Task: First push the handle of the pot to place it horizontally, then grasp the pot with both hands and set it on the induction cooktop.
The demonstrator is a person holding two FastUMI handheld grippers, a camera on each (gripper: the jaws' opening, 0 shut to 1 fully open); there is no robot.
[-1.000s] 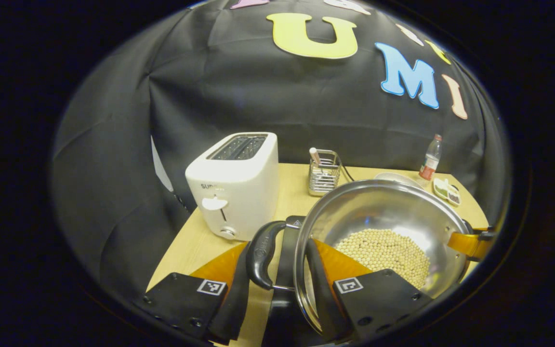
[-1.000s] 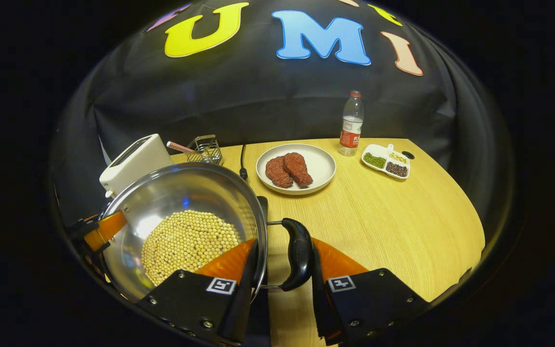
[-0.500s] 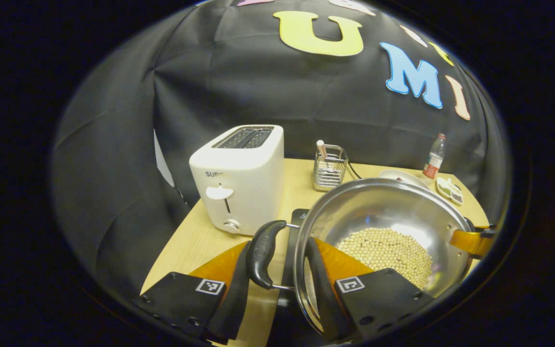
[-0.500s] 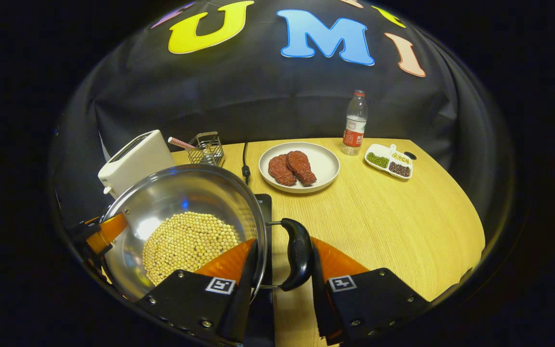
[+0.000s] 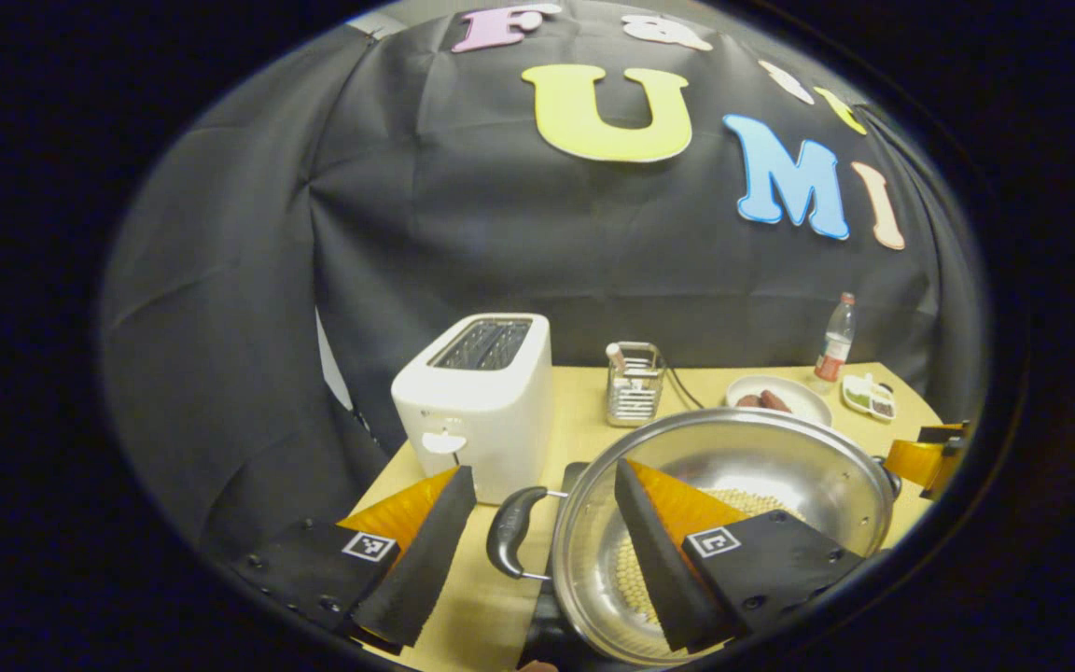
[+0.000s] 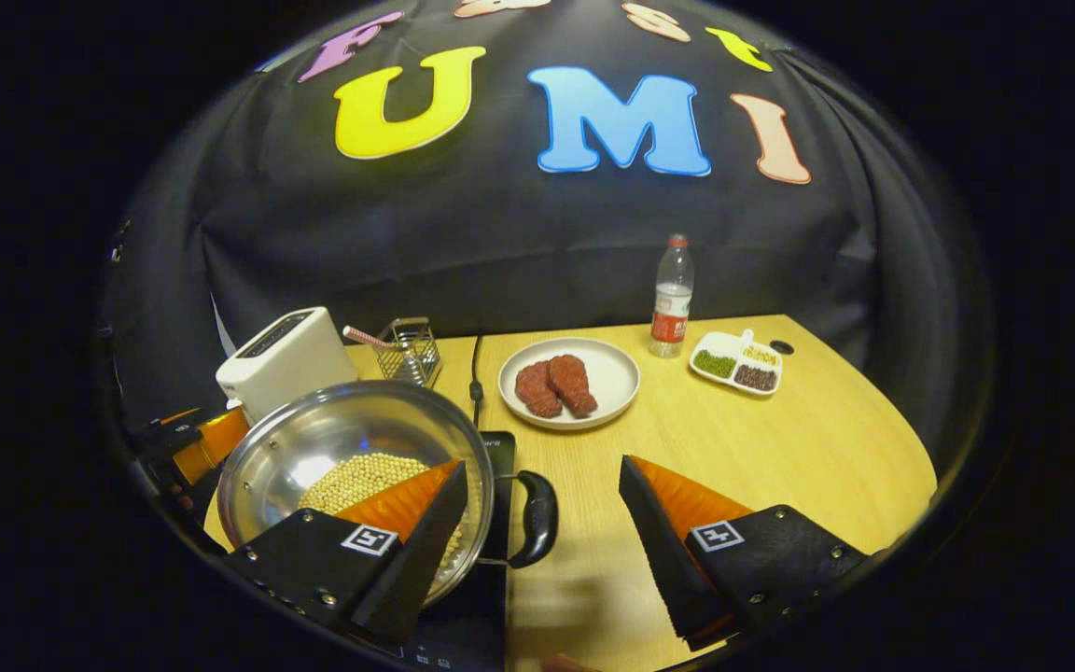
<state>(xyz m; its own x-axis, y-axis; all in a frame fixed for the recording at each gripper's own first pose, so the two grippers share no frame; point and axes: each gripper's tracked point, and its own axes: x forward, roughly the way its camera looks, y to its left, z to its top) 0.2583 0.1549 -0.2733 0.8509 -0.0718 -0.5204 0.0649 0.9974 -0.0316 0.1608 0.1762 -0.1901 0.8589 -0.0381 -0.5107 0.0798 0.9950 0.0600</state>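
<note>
1. A pale wooden table [image 6: 761,448] runs back to a black cloth wall; in the right gripper view its bare stretch from 3 to 5 o'clock is open out to the curved edge.
2. Nearest, the right gripper [image 6: 542,532] has its fingers spread wide, one over the pot's rim, the other over bare wood, the black side handle [image 6: 537,518] untouched between them.
3. The left gripper [image 5: 547,532] is likewise spread, straddling the other handle [image 5: 507,530].
4. One steel pot [image 6: 351,476] of pale beans sits on the black induction cooktop [image 6: 498,448] at 8 o'clock.
5. Behind: one white toaster [image 6: 284,359], one wire rack [image 6: 410,347], one plate [image 6: 614,378] with two meat pieces.
6. Farthest: one bottle [image 6: 671,297], one three-part dish [image 6: 736,361].
</note>
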